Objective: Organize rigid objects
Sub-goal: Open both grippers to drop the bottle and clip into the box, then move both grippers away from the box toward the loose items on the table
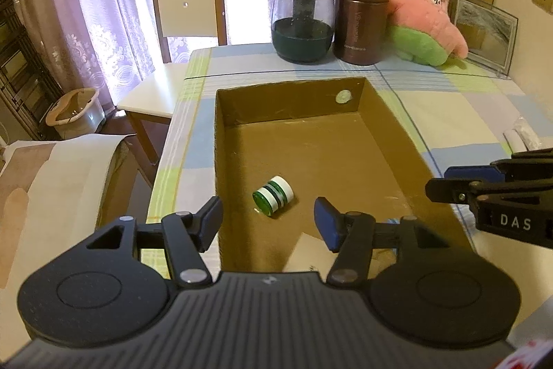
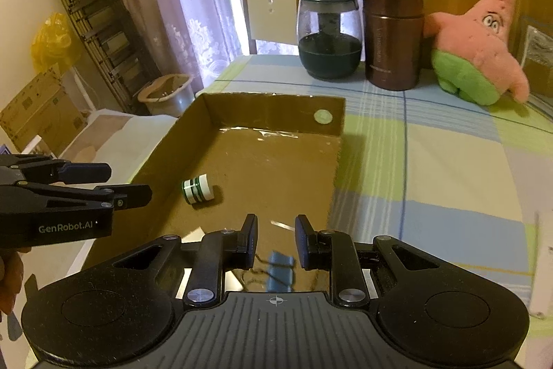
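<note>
Green-and-white bottle [image 1: 273, 196] lies in cardboard box [image 1: 387, 127]; left claw [image 1: 268, 225] wide open, right claw [image 2: 275, 239] parted, both empty

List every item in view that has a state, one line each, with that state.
Left tongs: open, empty, above the box's near end.
Right tongs: open, empty.
Brown cardboard box: open-topped, on the table.
Green-and-white striped cylindrical container: lying on its side on the box floor.
Glass jar with dark lid: lidded, upright.
Brown metal flask: closed, upright.
Pink star plush toy: leaning, upright.
</note>
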{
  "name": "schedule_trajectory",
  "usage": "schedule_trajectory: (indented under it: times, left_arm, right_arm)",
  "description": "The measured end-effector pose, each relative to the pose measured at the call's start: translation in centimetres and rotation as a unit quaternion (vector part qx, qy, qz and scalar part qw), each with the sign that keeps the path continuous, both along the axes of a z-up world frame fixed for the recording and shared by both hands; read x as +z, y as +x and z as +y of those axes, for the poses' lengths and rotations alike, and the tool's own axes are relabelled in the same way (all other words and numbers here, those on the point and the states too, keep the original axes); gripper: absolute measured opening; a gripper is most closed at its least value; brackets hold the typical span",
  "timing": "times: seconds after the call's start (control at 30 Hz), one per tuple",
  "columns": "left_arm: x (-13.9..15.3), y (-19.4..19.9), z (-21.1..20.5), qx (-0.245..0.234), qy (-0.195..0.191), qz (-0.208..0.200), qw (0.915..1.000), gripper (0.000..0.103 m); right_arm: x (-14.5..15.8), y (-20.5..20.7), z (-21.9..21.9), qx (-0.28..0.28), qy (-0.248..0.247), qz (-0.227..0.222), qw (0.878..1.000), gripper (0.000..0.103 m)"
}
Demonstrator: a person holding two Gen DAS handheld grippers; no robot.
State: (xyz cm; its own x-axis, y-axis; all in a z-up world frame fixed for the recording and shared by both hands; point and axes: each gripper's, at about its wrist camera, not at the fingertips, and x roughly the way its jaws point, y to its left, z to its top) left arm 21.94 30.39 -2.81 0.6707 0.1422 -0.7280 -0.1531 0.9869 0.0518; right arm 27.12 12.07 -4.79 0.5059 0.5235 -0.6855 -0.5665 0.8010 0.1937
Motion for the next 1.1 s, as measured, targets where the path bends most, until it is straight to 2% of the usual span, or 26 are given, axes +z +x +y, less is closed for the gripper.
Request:
schedule_trajectory:
  times: [0.1, 0.17, 0.23, 0.33, 0.53, 0.63, 0.77, 1.1]
  left_arm:
    - [0.5, -1.0, -1.0, 0.002, -0.005, -0.006, 1.0000, 0.062]
    - [1.0, -1.7, -1.8, 0.001, -0.010, -0.011, 0.9999, 0.068]
    - [1.5, -2.5, -2.8, 0.000, -0.011, -0.018, 0.9998, 0.071]
    - [2.4, -3.8, -4.1, 0.000, -0.016, -0.028, 0.9995, 0.074]
    - [4.1, -6.1, -7.4, -0.011, -0.020, -0.048, 0.9986, 0.084]
    - [4.9, -7.4, -9.2, -0.017, -0.023, -0.062, 0.9977, 0.087]
    - [5.8, -8.7, -11.7, -0.022, -0.023, -0.075, 0.9967, 0.094]
    - [6.3, -11.0, -17.9, -0.063, -0.052, -0.085, 0.9930, 0.098]
  right_arm:
    - [0.5, -1.2, -1.5, -0.010, -0.006, -0.006, 1.000, 0.021]
    - [0.8, -2.1, -2.7, -0.017, -0.008, -0.008, 1.000, 0.029]
    - [1.2, -3.3, -4.1, -0.025, -0.008, -0.015, 1.000, 0.056]
    - [1.9, -4.7, -6.1, -0.034, -0.005, -0.022, 0.999, 0.064]
    - [3.2, -7.8, -10.3, -0.060, 0.008, -0.025, 0.998, 0.072]
    - [3.5, -9.2, -12.4, -0.080, 0.018, -0.018, 0.996, 0.074]
    - [3.7, -11.1, -15.1, -0.099, 0.009, -0.016, 0.995, 0.075]
    - [4.6, -14.8, -22.8, -0.180, -0.002, -0.027, 0.983, 0.083]
